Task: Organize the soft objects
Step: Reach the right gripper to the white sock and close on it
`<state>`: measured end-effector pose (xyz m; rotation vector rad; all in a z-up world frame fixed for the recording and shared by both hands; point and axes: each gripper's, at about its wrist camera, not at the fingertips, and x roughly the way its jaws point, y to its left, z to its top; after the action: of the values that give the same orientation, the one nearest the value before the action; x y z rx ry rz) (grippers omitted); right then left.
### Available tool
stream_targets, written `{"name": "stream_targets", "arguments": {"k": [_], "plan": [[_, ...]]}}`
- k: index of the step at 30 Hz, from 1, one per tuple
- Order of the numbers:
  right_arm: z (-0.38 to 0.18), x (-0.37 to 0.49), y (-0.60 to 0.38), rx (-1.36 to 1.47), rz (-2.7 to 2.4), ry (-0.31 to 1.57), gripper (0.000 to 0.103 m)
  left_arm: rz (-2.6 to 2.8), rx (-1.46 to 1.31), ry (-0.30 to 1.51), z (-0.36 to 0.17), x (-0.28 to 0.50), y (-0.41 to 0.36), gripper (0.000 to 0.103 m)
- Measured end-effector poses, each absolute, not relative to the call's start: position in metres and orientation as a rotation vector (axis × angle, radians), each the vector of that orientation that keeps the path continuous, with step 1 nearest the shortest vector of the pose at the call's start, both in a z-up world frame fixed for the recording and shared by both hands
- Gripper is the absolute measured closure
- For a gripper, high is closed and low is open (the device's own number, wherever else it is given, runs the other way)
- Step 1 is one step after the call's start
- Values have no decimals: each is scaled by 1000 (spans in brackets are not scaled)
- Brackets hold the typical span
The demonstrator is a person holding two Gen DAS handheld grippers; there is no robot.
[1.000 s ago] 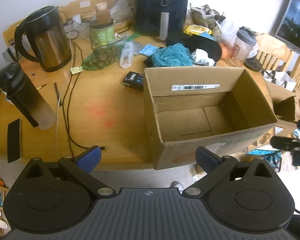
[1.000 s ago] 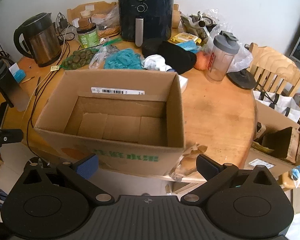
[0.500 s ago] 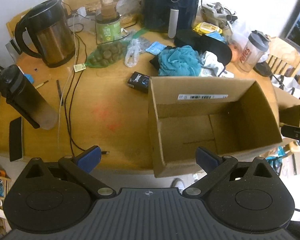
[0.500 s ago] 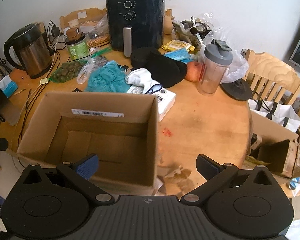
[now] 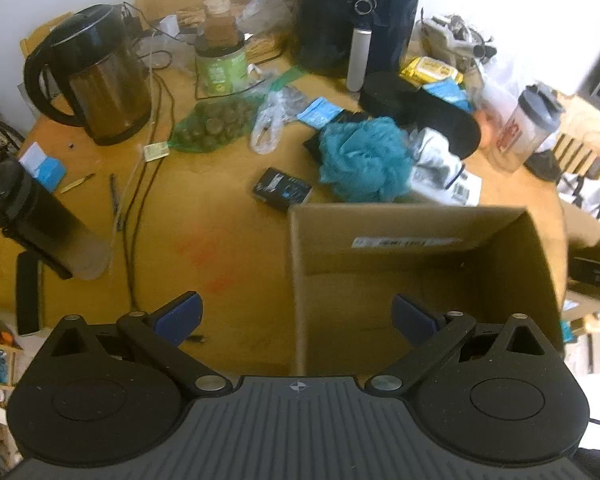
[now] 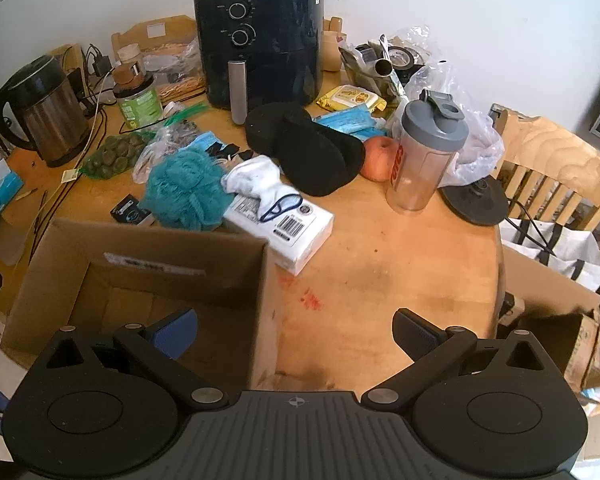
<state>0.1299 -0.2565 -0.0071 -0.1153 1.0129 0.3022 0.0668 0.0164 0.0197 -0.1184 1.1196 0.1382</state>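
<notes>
**Box is empty, sorting not started**

The box stands open at the near edge of the table, and its floor looks bare, so I judge that nothing is packed yet. All soft things lie just behind its far wall: the teal pouf, the white sock resting on a white carton, and the black cap further right. An apple and a shaker stand to the right of the cap; these are hard things and probably stay. So at least 3 items are left to move, which is the whole task as far as I can see.

The left gripper hovers over the near left corner of the box, pointing to the far side, its jaws wide open with nothing between them. The right gripper hovers over the near right wall of the box and the bare table beside it, jaws also fully apart and empty. Neither touches anything. The pouf is nearest to both, so it seems the natural first pick
</notes>
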Motion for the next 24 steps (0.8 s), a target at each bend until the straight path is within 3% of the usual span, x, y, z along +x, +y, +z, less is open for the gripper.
{"name": "stream_targets", "arguments": {"k": [24], "plan": [[-20,210,-257,-119,417,1034,0,252,-64,1076,24,122,10,0]]}}
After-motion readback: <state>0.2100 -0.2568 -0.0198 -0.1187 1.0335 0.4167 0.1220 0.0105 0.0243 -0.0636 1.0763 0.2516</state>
